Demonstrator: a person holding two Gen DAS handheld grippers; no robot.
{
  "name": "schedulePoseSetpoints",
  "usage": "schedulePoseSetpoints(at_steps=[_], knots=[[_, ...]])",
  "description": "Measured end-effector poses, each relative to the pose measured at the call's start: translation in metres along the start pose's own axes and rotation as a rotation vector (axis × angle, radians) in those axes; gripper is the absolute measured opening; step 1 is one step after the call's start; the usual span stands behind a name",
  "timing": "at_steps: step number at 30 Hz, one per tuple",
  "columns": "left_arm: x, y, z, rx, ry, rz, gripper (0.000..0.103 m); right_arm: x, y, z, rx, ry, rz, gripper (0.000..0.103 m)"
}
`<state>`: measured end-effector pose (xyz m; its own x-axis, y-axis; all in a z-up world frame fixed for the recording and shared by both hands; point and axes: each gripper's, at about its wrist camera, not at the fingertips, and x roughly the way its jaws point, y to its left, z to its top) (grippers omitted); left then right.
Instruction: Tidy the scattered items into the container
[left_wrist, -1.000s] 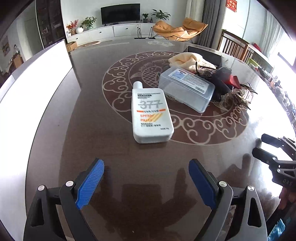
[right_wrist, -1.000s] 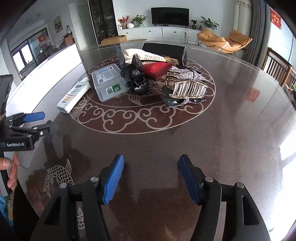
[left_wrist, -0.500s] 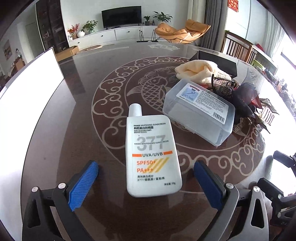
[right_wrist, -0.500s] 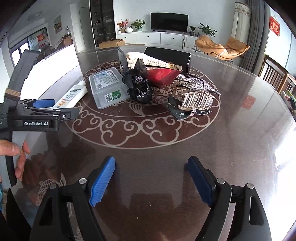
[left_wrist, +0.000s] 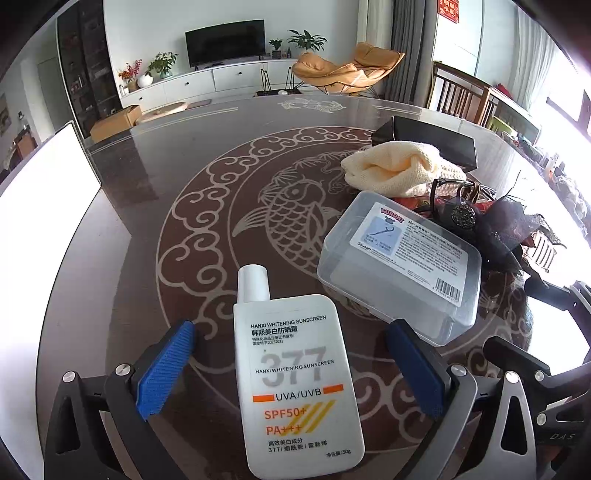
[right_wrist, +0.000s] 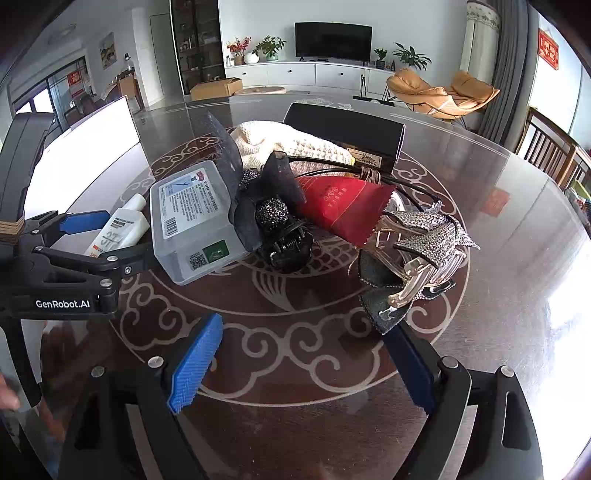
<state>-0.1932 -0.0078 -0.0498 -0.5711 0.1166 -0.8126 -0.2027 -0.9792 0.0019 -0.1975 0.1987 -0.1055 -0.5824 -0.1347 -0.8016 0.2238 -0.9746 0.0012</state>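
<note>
A white sunscreen bottle (left_wrist: 295, 387) lies flat on the dark table, cap pointing away. My left gripper (left_wrist: 290, 328) is open and straddles it, both blue pads clear of its sides. Just beyond sits a clear lidded plastic box (left_wrist: 399, 266). In the right wrist view, my right gripper (right_wrist: 303, 326) has its jaws opening with nothing between them. Its right finger is close to a silver rhinestone hair claw (right_wrist: 424, 251). A black bow hair clip (right_wrist: 280, 229) and a red pouch (right_wrist: 343, 206) lie further on. A black open box (right_wrist: 343, 129) stands behind the pile.
A cream knitted cloth (left_wrist: 395, 170) leans against the black box. The round table (left_wrist: 184, 221) has a koi and cloud pattern. A white panel (left_wrist: 48, 206) borders its left side. Wooden chairs (right_wrist: 550, 151) stand at the right.
Both grippers have moved forward toward the items and opened wider. The left one has come up around the sunscreen bottle; the right one has closed in on the hair clips.
</note>
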Motion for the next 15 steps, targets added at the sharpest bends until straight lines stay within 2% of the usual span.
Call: schedulePoseSetpoints(at_steps=[15], knots=[[-0.0001, 0.0001, 0.0, 0.0, 0.0, 0.0, 0.103, 0.0005, -0.0009, -0.0007, 0.0, 0.0, 0.0, 0.089]])
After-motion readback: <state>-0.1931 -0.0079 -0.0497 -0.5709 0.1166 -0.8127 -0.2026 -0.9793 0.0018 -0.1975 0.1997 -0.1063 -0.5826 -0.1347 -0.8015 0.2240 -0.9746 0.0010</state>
